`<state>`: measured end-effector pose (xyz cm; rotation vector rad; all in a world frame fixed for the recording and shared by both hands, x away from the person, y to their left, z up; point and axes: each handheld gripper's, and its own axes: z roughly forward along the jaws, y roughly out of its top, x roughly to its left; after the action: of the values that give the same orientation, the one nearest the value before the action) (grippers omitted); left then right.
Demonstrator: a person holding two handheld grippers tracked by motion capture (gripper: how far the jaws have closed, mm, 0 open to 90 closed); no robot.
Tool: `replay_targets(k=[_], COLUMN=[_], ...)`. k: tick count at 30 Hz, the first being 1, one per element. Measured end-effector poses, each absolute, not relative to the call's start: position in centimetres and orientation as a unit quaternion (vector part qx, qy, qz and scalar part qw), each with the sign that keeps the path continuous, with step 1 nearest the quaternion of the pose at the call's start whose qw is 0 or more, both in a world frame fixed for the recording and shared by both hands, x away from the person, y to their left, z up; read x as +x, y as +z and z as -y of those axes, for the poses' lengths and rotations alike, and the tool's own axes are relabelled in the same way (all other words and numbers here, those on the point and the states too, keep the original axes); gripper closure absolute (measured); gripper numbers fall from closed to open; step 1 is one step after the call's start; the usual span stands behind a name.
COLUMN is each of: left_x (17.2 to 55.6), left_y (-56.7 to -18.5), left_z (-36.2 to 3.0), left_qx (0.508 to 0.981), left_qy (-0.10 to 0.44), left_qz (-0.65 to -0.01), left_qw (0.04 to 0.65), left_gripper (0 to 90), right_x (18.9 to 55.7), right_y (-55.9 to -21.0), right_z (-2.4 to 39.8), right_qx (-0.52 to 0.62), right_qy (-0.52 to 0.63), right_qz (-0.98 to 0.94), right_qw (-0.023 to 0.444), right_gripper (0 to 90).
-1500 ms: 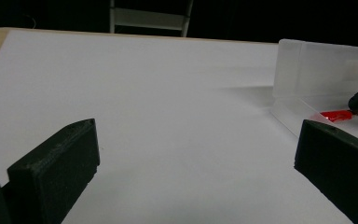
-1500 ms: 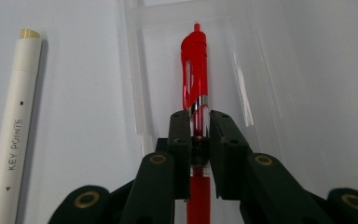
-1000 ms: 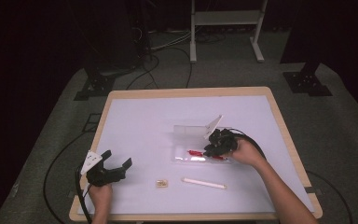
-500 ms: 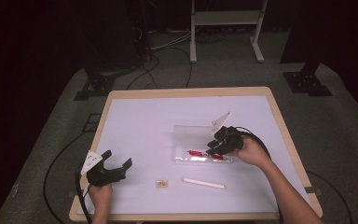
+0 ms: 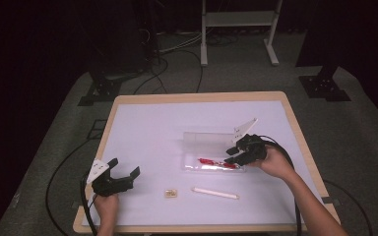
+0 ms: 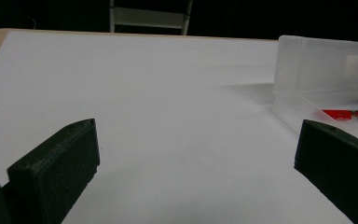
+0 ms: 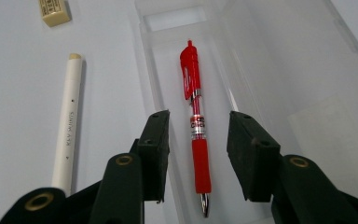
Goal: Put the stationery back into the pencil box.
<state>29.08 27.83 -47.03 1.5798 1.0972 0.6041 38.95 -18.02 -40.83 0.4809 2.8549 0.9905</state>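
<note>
Over the clear plastic case (image 5: 211,160), the right gripper (image 5: 236,154) is hovering with its jaws apart; they have just been opening, and the red pen (image 7: 196,122) is lying between them in the right gripper view without either pad touching it. That pen is resting lengthwise on the floor of the case's tray, its clip end pointing away from the gripper and its metal tip showing near the bottom of that view. In the high view the pen (image 5: 216,162) is lying along the tray, just left of the gripper. The case's lid is standing open behind the tray, and in the left gripper view it is rising as a frosted wall (image 6: 324,65) above the tray holding the pen (image 6: 349,114).

Beside the case, on the bare table (image 5: 147,132), a white pen (image 5: 215,193) is lying nearer the person's edge, apart from the case; in the right gripper view it (image 7: 68,122) is running roughly parallel to the red one, outside the tray wall. A small tan eraser (image 5: 170,193) is sitting just left of the white pen, and it (image 7: 54,11) is showing near the top corner of the right gripper view.

Well apart, near the table's left front corner, the left gripper (image 5: 124,174) is being held low over the white surface, its jaws standing wide with nothing between them.
</note>
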Motion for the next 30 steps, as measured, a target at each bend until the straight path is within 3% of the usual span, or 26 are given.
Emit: replay_targets(k=[14,30], left_x=[29.0,29.1], left_y=[-47.0,-47.0], left_z=[-27.7,-27.7], left_qx=[0.663,0.664], left_qy=[0.255,0.254], left_qz=[-0.464,-0.462], left_qw=[0.529,0.53], left_gripper=[0.0,0.0], right_x=[37.2,35.5], right_y=[-40.6,-40.9], right_z=[18.6,18.9], right_qx=[0.157,0.15], right_qy=[0.338,0.347], right_qz=[-0.927,-0.925], right_qw=[0.039,0.038], right_gripper=[51.3,50.8])
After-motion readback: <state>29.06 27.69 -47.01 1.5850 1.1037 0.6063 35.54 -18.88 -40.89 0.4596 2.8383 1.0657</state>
